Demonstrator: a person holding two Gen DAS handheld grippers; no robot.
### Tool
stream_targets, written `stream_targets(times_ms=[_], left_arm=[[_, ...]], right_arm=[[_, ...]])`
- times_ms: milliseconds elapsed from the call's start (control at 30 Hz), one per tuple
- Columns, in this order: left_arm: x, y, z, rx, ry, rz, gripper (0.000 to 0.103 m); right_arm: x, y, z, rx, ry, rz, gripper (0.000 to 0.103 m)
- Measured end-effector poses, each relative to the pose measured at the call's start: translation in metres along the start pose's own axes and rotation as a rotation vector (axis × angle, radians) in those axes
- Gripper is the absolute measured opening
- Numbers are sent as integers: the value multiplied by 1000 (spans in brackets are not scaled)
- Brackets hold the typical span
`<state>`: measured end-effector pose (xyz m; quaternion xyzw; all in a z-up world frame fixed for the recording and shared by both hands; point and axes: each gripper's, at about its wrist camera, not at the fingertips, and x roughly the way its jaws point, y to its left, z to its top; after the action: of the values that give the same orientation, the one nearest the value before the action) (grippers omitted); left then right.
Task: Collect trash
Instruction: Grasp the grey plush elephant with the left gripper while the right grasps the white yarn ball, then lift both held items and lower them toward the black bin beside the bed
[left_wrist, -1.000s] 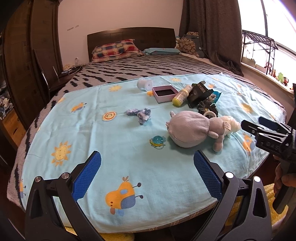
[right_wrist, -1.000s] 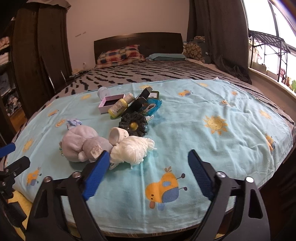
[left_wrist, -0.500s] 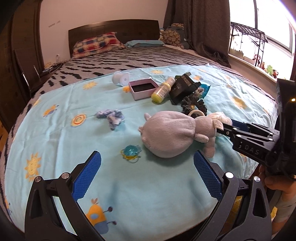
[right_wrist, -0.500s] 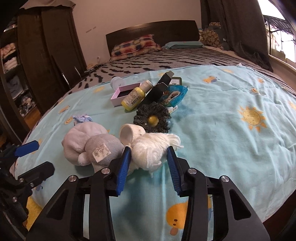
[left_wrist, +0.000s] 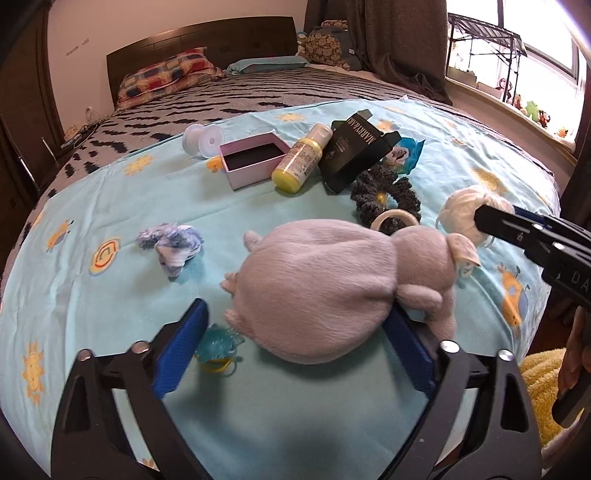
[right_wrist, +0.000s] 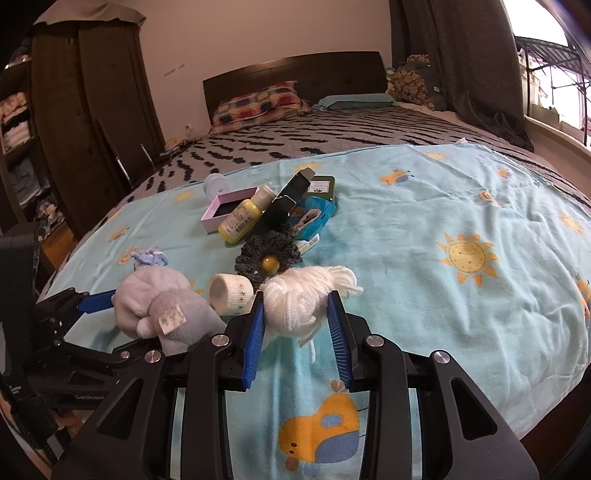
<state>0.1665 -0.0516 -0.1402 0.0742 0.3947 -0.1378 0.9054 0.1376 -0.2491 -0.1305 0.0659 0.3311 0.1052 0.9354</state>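
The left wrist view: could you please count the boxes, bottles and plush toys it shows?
Boxes: 2, open pink cardboard box, black printed carton
Bottles: 1, yellow plastic bottle
Plush toys: 1, grey soft toy
Total: 4

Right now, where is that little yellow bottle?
The yellow bottle lies on its side on the blue blanket, far side of the clutter, between the pink box and the black carton, beyond the grey plush toy.
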Motion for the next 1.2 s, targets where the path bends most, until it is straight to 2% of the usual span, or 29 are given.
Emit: stream_targets(times_ms=[67, 300, 500, 900, 1033, 1200], left_arm=[[0, -3, 2, 10, -3, -12, 74], [-6, -3, 4, 14, -34, -13, 70], [-25, 2, 2, -6, -77, -7, 68], [-111, -2, -19, -36, -179, 8, 68], [-142, -7, -36, -36, -206, 14, 68], [-175, -11, -71, -40, -209, 20, 68]], right_arm=[[2, -1, 0, 1, 3, 0, 34], [-4, 5, 1, -5, -11, 7, 34], [-19, 12, 3, -19, -35, 6, 34], [-94, 31, -4, -56, -137, -8, 34], [-123, 35, -19, -79, -147, 6, 34], [-148, 37, -49, -121, -115, 25, 34]])
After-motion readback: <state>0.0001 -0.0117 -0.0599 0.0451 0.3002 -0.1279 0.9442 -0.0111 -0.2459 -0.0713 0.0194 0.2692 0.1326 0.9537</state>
